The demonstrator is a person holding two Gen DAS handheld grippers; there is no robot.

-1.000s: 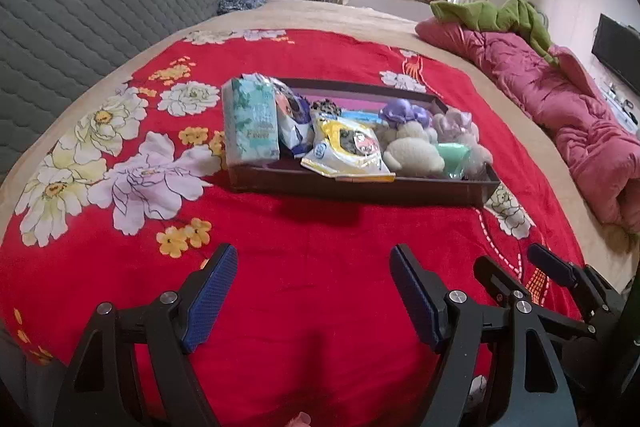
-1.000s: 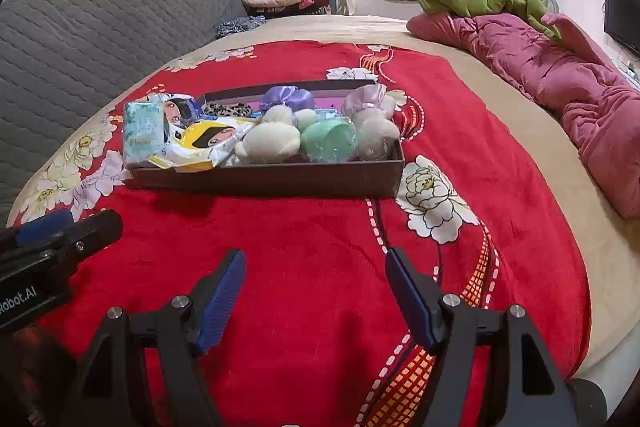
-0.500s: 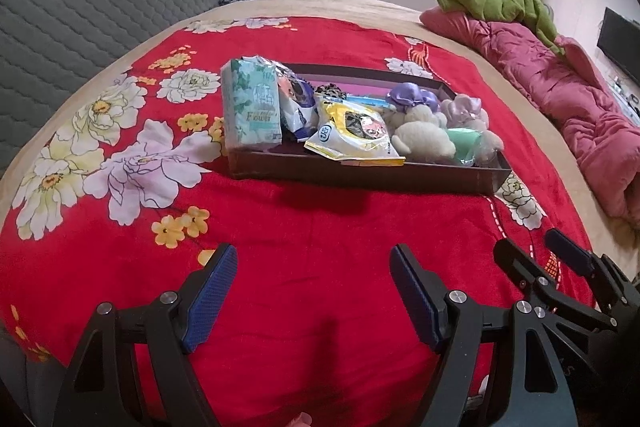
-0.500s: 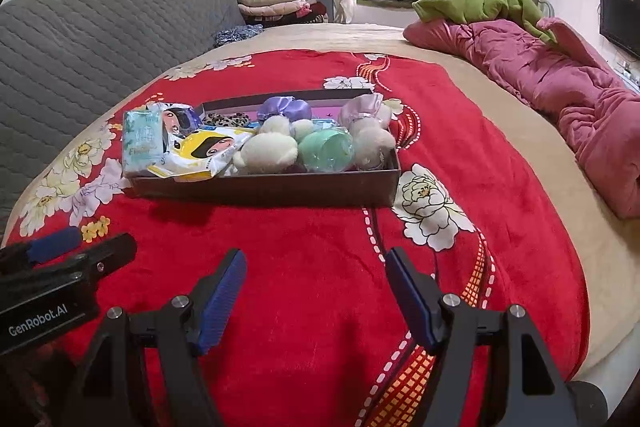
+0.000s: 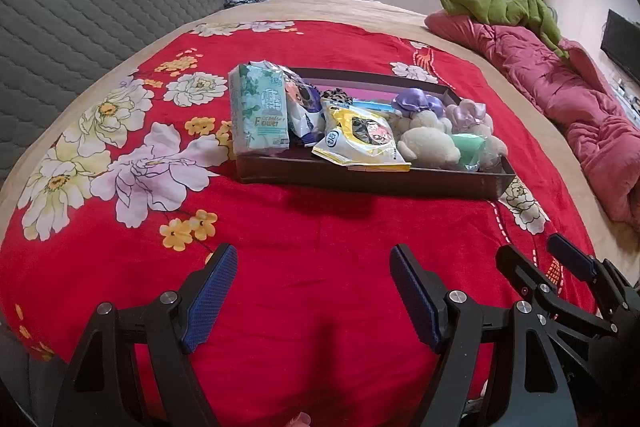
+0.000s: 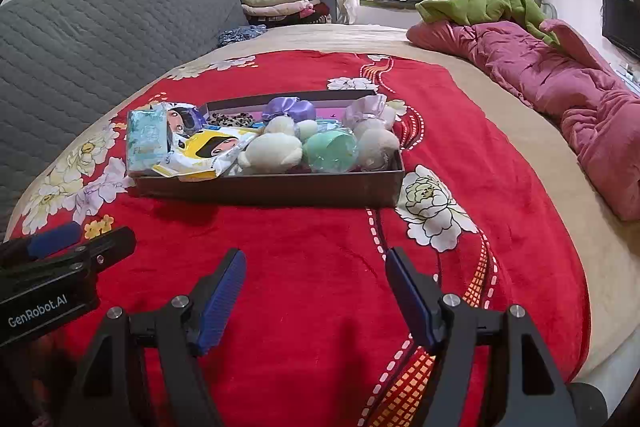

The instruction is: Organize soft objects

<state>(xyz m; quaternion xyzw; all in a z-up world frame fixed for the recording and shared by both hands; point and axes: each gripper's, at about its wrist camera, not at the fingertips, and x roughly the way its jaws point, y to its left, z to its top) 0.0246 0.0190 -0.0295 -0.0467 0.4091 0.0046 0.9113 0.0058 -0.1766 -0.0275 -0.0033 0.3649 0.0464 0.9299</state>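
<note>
A dark brown tray (image 5: 360,177) (image 6: 280,187) sits on the red flowered blanket. It holds a teal tissue pack (image 5: 260,107) (image 6: 146,141) at its left end, a yellow snack bag (image 5: 360,139) (image 6: 208,155), a cream plush (image 5: 428,147) (image 6: 272,155), a green ball (image 6: 330,151), and purple scrunchies (image 5: 416,103) (image 6: 288,109). My left gripper (image 5: 312,291) is open and empty, well short of the tray. My right gripper (image 6: 316,291) is open and empty too, and shows at the right of the left wrist view (image 5: 536,263).
A grey quilted headboard (image 6: 80,39) runs along the left. A crumpled pink duvet (image 6: 560,83) with a green blanket (image 6: 492,7) lies at the right. Folded clothes (image 6: 276,1) are stacked at the back by the window. A TV (image 6: 622,23) stands at far right.
Both grippers have pulled back and lifted a little from the tray, so it sits slightly farther away. Both stay open and empty. The tray's contents have not moved.
</note>
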